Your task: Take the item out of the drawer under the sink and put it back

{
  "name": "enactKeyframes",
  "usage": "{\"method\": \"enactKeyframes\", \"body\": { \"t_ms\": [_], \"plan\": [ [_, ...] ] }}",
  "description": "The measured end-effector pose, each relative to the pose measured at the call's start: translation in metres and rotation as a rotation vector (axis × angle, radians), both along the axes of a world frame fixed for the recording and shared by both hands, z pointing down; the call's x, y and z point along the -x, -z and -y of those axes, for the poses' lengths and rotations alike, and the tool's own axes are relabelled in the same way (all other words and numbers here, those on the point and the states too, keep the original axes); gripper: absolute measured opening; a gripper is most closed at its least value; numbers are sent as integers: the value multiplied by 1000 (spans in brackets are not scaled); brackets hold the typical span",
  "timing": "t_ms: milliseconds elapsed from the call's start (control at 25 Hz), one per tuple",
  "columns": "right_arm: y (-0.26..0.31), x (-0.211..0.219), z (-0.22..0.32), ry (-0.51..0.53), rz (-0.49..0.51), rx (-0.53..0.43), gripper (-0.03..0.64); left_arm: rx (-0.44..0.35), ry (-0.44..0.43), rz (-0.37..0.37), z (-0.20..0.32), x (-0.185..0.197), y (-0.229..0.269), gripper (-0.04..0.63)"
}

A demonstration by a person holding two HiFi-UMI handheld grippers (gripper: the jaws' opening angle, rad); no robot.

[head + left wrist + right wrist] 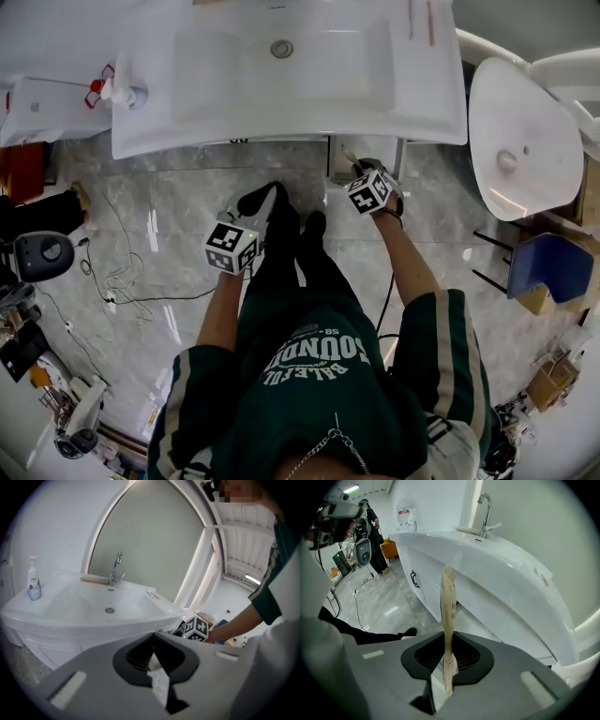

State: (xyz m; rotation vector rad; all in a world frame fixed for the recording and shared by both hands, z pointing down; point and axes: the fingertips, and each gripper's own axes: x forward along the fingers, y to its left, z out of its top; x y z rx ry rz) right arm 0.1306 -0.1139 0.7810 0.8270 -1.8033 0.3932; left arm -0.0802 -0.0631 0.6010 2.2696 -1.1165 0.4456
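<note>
The right tool is clamped narrow on a thin, flat tan packet, gripped by its lower end. The packet's long axis runs straight out from the jaws and points up toward the underside of the sink. It is held below the sink's front rim, toward the right end. What looks like the pulled-out drawer sits right there, directly ahead of this tool, so putting the packet back likely means feeding it in endwise. The left tool hangs farther back from the sink, near its middle, jaws together on nothing. The right hand is clearly the nearer one.
</note>
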Motion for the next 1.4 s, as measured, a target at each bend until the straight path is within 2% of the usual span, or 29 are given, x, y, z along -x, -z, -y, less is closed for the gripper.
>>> {"method": "enactKeyframes", "body": {
  "t_ms": [200,600,880,1200,1400],
  "plan": [
    [40,11,-5,-13,71,-58,49,-33,11,8,3,6,19,51],
    [146,18,-1,-74,253,-262,49,-160,27,12,22,5,77,51],
    [232,16,28,-89,372,-433,49,-254,42,24,41,10,112,51],
    [328,20,40,-36,403,-612,49,-326,67,25,48,20,149,51],
    [366,27,41,-40,442,-674,49,-345,58,26,47,23,159,51]
  ]
}}
